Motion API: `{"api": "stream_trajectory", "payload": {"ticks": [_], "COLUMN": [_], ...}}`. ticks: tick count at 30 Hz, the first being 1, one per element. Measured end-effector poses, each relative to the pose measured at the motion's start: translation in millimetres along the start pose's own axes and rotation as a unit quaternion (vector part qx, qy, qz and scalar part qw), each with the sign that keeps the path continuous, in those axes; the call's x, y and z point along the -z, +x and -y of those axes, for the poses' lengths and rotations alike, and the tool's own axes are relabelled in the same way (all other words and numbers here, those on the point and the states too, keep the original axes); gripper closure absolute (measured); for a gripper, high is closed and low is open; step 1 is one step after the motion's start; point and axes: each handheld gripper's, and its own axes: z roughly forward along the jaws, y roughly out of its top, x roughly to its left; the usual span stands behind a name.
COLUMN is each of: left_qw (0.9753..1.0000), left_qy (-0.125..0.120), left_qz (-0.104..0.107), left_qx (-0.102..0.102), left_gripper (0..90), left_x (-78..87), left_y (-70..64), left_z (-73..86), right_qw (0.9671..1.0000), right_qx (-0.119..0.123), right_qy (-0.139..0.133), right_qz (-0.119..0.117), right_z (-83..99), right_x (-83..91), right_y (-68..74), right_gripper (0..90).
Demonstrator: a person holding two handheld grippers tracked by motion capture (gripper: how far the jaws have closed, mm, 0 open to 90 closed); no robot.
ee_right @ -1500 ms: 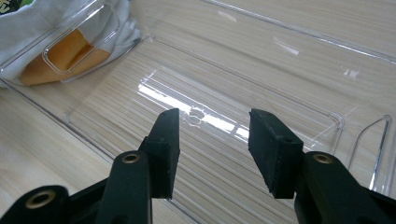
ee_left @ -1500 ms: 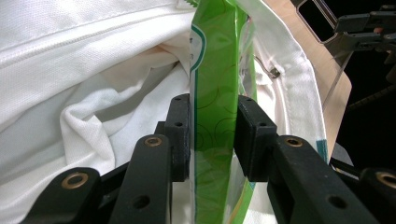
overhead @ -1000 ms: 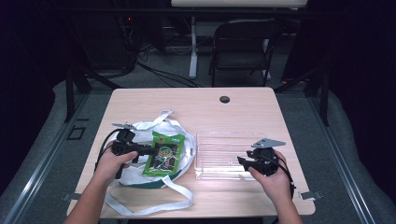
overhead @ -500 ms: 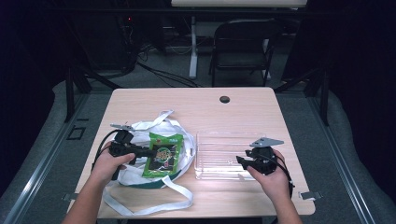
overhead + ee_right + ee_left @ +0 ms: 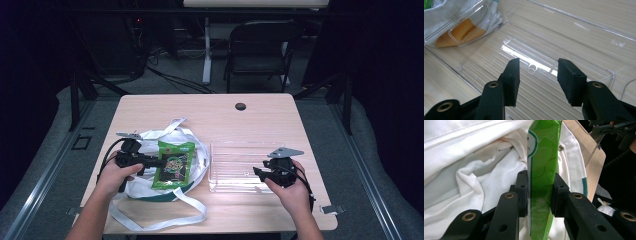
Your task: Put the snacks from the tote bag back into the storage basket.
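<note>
High view: a person is sitting at a light wooden table point(image 5: 250, 120), holding a black two-jaw gripper in each hand. The thing being worked with is a flat green snack packet point(image 5: 174, 164), glossy, with a white strip along its top edge and a dark printed panel with colourful pictures in the middle. It is lying on a white cloth bag point(image 5: 150, 150) with long white straps, sitting at about 9 o'clock on the table.

The left gripper point(image 5: 152, 162) is reaching in from 9 o'clock and pinching the packet's left edge. In the left gripper view, the packet point(image 5: 542, 170) is standing edge-on between the two black jaws, which are pressing against both of its faces, with the rumpled white bag point(image 5: 469, 170) lying behind it.

Toward 3 o'clock from the bag, just beside it, a clear plastic tray point(image 5: 220, 150) is resting on the table. The right gripper point(image 5: 259, 172) is hovering at the tray's near right part, pointing toward 9 o'clock. In the right gripper view, its jaws are standing spread apart with nothing between them, above the tray's ribbed floor point(image 5: 544, 82).
</note>
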Motion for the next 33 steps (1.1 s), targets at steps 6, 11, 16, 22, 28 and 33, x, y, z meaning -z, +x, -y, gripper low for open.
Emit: {"api": "stream_trajectory", "payload": {"ticks": [6, 11, 16, 22, 28, 33], "left_qw": [0.9998, 0.999, 0.998, 0.997, 0.9953, 0.9939], "left_qy": [-0.019, -0.043, -0.059, -0.073, -0.092, -0.106], "left_qz": [-0.008, -0.014, -0.017, -0.018, -0.021, -0.022], "left_qx": [0.0, -0.003, -0.011, -0.016, -0.021, -0.024], "left_gripper": [72.7, 72.8, 72.8, 72.8, 72.9, 72.9], "left_x": [5.2, 9.9, 14.0, 17.2, 21.0, 23.2], "left_y": [-0.1, -1.2, -3.2, -6.0, -7.6, -9.1], "left_z": [-1.2, -2.7, -4.6, -6.2, -7.7, -8.7], "right_qw": [1.0, 1.0, 0.9997, 0.9993, 0.9987, 0.9986], "right_qx": [0.006, 0.008, 0.02, 0.034, 0.046, 0.05], "right_qy": [0.002, 0.0, 0.004, -0.001, -0.01, 0.001], "right_qz": [0.003, 0.006, 0.012, 0.017, 0.021, 0.017], "right_z": [-0.1, 0.4, 0.8, 1.2, 0.1, 0.4], "right_x": [0.1, -0.3, 0.0, 0.5, 1.2, 2.8], "right_y": [0.2, 1.3, 1.3, 1.5, 2.6, 3.6], "right_gripper": [53.1, 53.2, 54.6, 55.4, 53.7, 58.5]}}
